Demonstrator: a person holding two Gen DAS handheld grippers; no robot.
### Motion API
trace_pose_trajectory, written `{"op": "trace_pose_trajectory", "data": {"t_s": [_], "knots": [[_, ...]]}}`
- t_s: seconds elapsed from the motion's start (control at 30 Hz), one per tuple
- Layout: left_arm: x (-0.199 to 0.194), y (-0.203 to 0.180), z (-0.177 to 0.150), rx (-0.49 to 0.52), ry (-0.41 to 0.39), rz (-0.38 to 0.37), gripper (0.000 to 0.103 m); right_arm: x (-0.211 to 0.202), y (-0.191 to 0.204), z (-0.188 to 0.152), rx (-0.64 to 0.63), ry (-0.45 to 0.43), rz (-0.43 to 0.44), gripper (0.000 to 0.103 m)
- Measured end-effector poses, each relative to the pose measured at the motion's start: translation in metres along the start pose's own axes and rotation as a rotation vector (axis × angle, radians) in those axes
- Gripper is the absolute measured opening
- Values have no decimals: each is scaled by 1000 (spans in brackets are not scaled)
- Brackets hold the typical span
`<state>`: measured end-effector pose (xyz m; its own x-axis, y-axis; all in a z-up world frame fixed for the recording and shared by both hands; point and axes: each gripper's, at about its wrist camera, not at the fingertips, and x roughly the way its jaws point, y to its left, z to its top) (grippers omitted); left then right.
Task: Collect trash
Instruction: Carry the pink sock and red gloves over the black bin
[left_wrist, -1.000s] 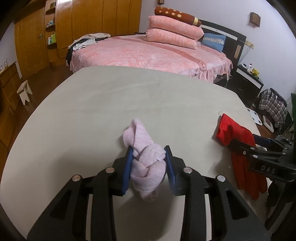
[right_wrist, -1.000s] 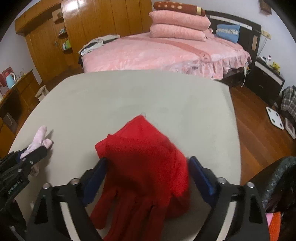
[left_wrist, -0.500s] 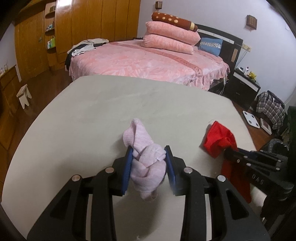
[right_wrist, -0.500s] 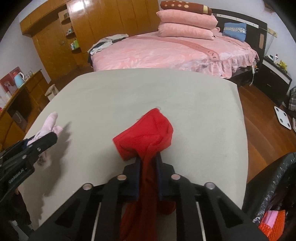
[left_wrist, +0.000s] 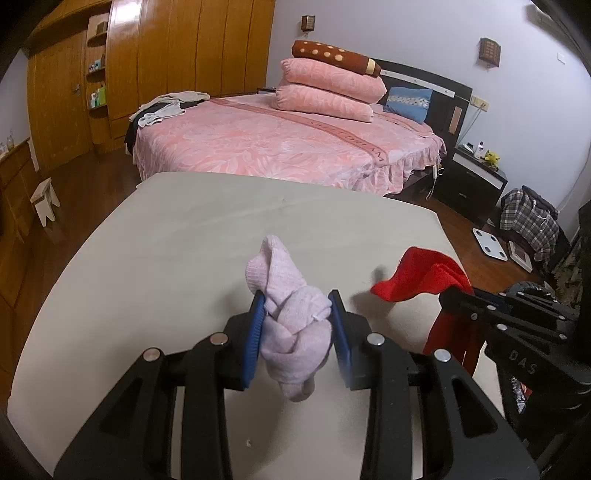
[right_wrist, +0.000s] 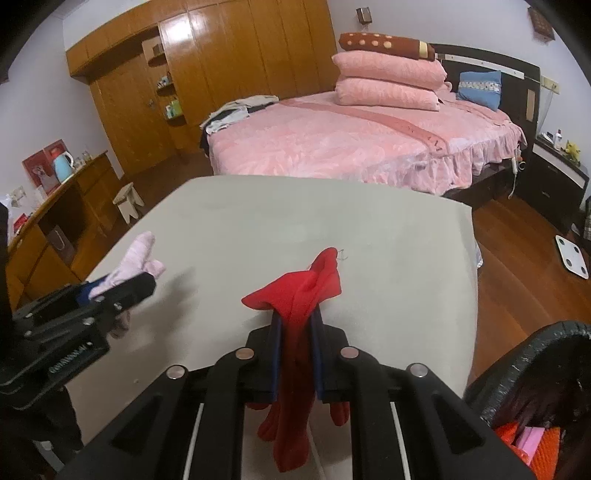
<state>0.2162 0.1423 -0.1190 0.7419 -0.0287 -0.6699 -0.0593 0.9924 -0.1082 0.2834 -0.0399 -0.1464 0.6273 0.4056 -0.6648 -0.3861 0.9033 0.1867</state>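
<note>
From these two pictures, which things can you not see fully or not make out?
- Red glove: right wrist view, its middle is hidden by the right gripper.
- Pink cloth: left wrist view, its sides are covered by the left gripper.
- Bin: right wrist view, cut by the lower right edge; contents mostly unseen.
- Items on nightstand: left wrist view, too small to name.

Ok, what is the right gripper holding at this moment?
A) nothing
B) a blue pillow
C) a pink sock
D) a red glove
D: the right gripper is shut on the red glove, which hangs clear of the table.
</note>
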Motion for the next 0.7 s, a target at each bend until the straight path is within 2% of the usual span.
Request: {"op": "trace_pose_trajectory", "data": {"t_s": [0.17,0.7], "knots": [[-8,-1,0,-8,-1,-4,33,-18,1,0,2,-13,18,14],[-69,-30,8,17,-59,-19,33,-89,-1,-3,-11,-78,30,14]]}}
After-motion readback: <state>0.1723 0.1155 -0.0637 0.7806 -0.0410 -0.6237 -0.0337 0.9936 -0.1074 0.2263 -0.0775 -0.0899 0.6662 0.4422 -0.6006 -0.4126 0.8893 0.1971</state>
